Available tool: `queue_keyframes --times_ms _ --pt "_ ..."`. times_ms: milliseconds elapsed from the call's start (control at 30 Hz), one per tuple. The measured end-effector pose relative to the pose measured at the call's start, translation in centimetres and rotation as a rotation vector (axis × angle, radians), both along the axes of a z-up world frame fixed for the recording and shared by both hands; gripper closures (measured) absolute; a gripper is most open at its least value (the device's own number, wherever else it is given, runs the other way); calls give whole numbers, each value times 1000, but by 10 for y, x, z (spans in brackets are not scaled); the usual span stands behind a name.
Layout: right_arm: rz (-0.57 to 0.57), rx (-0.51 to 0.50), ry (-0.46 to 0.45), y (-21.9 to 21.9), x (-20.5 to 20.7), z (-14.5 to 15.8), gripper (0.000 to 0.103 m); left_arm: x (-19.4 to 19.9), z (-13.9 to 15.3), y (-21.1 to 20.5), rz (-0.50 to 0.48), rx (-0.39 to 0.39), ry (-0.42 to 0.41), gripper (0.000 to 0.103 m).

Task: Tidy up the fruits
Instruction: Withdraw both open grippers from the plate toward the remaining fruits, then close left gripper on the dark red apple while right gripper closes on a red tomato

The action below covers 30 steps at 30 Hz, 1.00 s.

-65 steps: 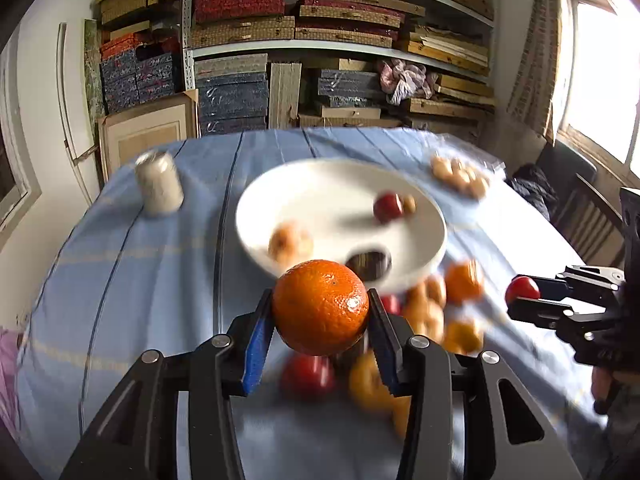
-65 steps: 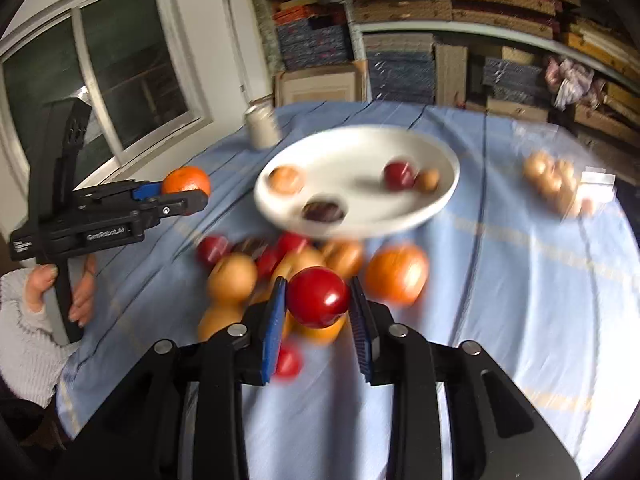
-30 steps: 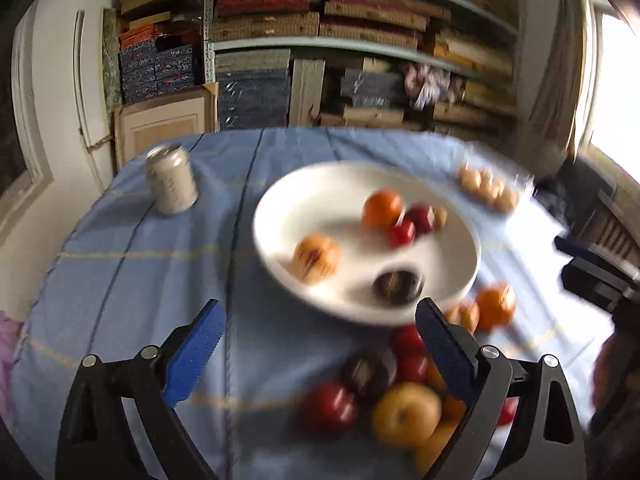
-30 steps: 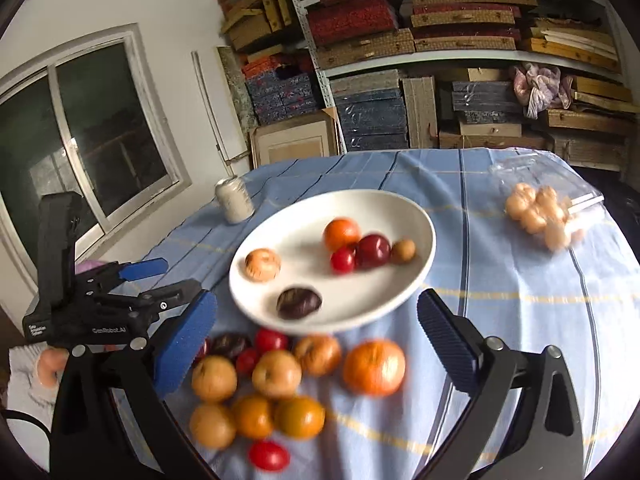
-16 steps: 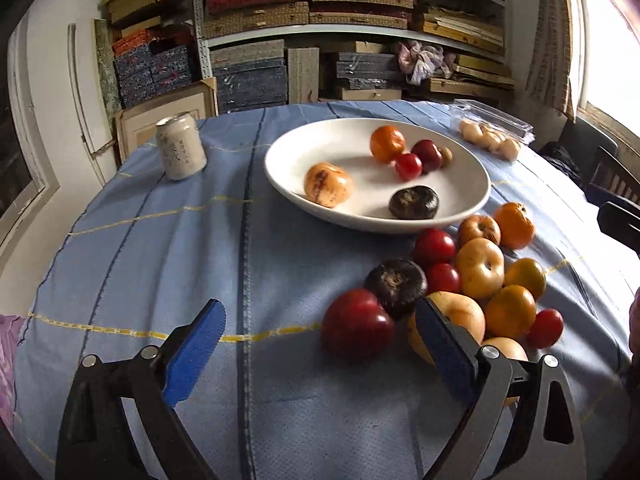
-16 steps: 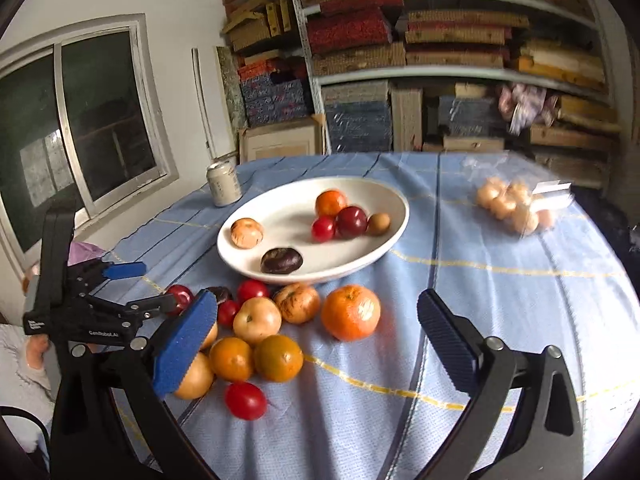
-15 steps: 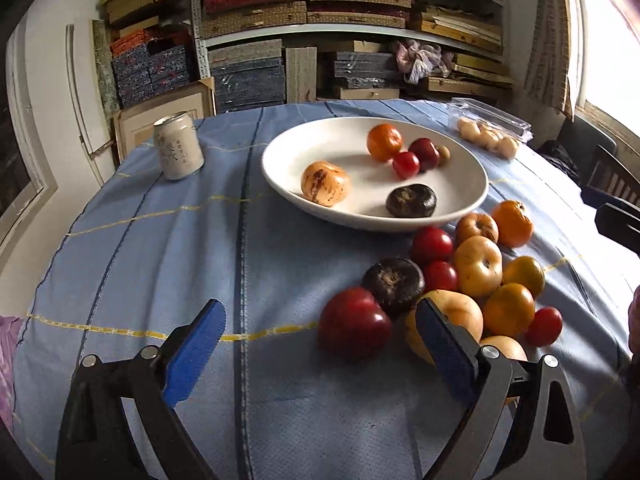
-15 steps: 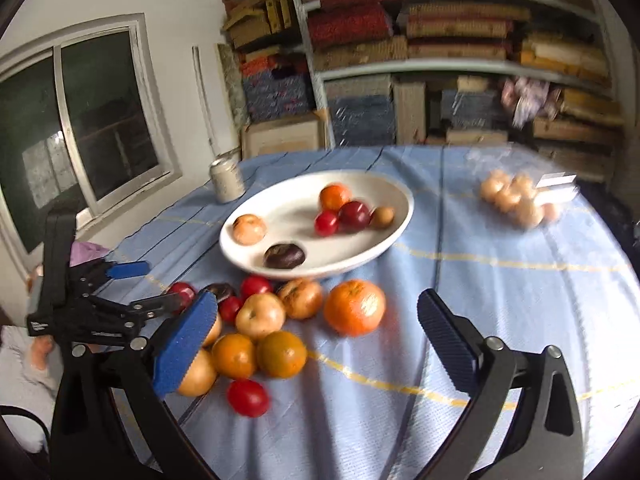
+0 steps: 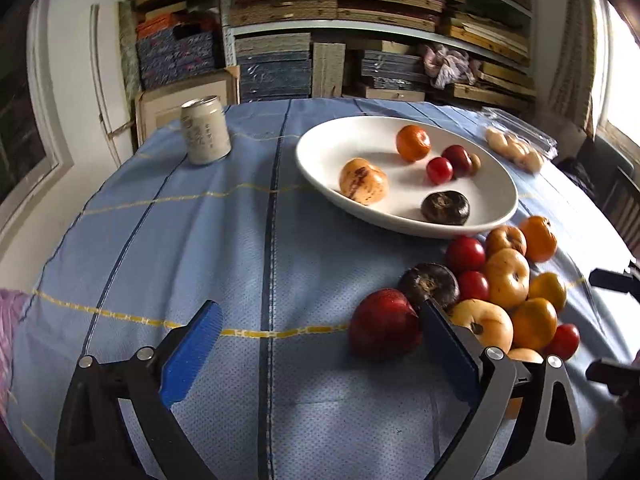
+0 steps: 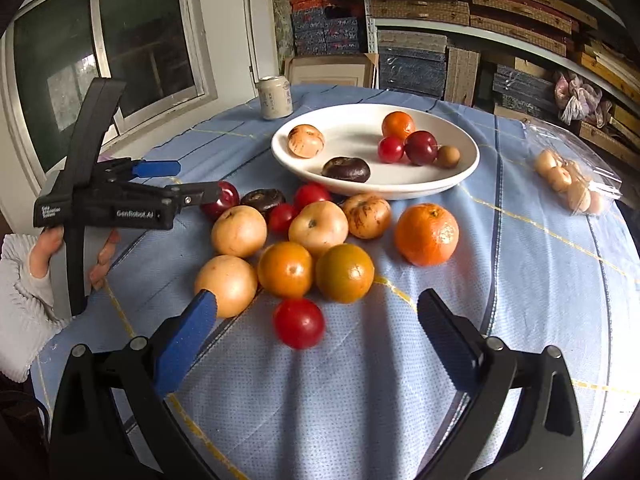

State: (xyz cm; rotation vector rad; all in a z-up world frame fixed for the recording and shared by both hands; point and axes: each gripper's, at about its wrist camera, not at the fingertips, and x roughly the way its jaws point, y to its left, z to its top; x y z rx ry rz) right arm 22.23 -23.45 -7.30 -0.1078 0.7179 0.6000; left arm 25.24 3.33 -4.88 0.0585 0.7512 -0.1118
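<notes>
A white plate on the blue cloth holds an orange, red fruits, a dark fruit and a yellow one. In front of it lies a heap of loose fruit. My left gripper is open, low over the cloth, its right pad beside a big red apple; it also shows in the right wrist view. My right gripper is open, just behind a small red tomato.
A drinks can stands at the far left of the table. A clear bag of small pale fruit lies at the right. A large orange sits apart right of the heap. Stacked shelves stand behind the table.
Both grippers let go of their fruit on the plate, an orange and a red fruit, and opened. They have since drawn back and dropped low toward the loose heap.
</notes>
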Motion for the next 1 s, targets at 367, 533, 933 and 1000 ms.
queue_keyframes --times_ms 367,533,933,1000 --pt "44 -51 32 14 2 -7 30 -3 3 0 9 -8 -12 4" --pt "56 -65 78 19 8 -13 50 -4 4 -2 3 -20 -11 4" --pt "43 -45 83 13 12 -12 74 -5 4 -4 -33 -36 3 4" --pt "24 -23 77 6 12 -8 74 -4 4 -2 -49 -65 7 4"
